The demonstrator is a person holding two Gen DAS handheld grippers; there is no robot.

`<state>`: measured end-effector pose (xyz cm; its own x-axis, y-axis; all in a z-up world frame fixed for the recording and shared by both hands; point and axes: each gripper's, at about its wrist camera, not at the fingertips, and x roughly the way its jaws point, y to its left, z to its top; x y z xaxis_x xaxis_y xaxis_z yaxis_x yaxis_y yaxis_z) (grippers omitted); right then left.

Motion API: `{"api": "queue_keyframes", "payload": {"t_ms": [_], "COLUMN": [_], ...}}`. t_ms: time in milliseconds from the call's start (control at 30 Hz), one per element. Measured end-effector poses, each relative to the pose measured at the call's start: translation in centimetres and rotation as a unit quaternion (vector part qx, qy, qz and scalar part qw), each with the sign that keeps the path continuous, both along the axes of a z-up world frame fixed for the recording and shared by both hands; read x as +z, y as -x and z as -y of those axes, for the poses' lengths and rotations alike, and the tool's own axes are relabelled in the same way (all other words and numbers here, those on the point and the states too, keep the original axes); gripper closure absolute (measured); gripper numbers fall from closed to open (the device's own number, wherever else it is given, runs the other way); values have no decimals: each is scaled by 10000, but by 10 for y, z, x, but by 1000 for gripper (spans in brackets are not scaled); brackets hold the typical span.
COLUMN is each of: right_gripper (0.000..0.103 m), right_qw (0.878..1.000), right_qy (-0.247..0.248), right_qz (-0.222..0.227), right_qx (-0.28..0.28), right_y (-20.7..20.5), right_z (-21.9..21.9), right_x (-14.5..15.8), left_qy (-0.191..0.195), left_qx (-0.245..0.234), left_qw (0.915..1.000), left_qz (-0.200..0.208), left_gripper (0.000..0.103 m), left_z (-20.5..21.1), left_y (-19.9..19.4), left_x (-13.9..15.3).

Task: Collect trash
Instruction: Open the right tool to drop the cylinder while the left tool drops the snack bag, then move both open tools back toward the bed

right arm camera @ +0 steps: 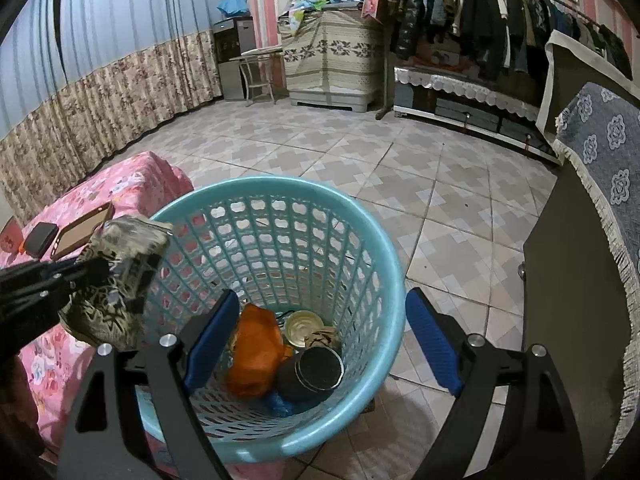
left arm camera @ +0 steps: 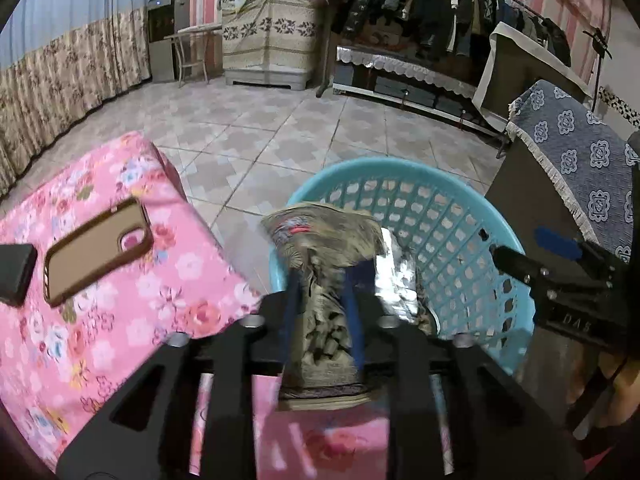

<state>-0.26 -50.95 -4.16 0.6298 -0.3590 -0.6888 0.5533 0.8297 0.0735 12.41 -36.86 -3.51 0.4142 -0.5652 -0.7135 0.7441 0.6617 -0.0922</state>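
With an orange bag and tins already in the turquoise lattice plastic basket (right arm camera: 362,240), my left gripper (left arm camera: 326,280) jaws clamp a crumpled patterned foil packet (left arm camera: 324,240) at its near-left rim, undropped, while my right gripper (right arm camera: 320,340) jaws gape empty above it.

At the left of my frame, a brown phone case (left arm camera: 98,250) lay face-up on the pink floral cloth (left arm camera: 132,320), a dark wallet-like item (left arm camera: 16,274) just beside it. Coats (right arm camera: 472,12) hung along a rail at upper right, above the tiled floor (right arm camera: 360,160).
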Motion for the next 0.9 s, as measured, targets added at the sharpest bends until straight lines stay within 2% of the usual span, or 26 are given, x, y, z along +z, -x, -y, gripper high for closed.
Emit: {"api": "queue_keyframes", "payload": {"t_ms": [67, 167, 267, 333, 367, 433, 633, 733, 900], "right_gripper": [19, 19, 19, 19, 19, 14, 12, 12, 12], "right_qw": [10000, 10000, 10000, 10000, 10000, 9999, 9991, 9969, 9910], "right_qy": [-41, -49, -31, 29, 48, 102, 238, 315, 494], "right_qz": [13, 26, 20, 19, 22, 71, 279, 445, 599], "right_qx": [-34, -58, -48, -25, -16, -25, 194, 560, 1092], "right_y": [1, 2, 2, 2, 0, -2, -14, -28, -55], "right_z": [1, 2, 2, 0, -1, -6, -39, -66, -119], "right_x": [0, 0, 0, 1, 3, 5, 14, 22, 36], "left_qy": [-28, -69, -136, -113, -76, 18, 165, 153, 8], "left_qx": [-14, 9, 133, 299, 389, 601, 1273, 1687, 2341], "left_qw": [9999, 9998, 9992, 9985, 9981, 9968, 9878, 9797, 9661], "left_qz": [123, 191, 343, 437, 464, 527, 884, 1069, 1089], "left_gripper": [70, 59, 45, 31, 28, 20, 7, 6, 6], "left_z": [3, 4, -4, -15, -22, -41, -112, -152, -219], "left_y": [2, 4, 5, 2, 1, -1, -8, -18, -46], "left_x": [3, 3, 3, 6, 8, 14, 31, 38, 45]}}
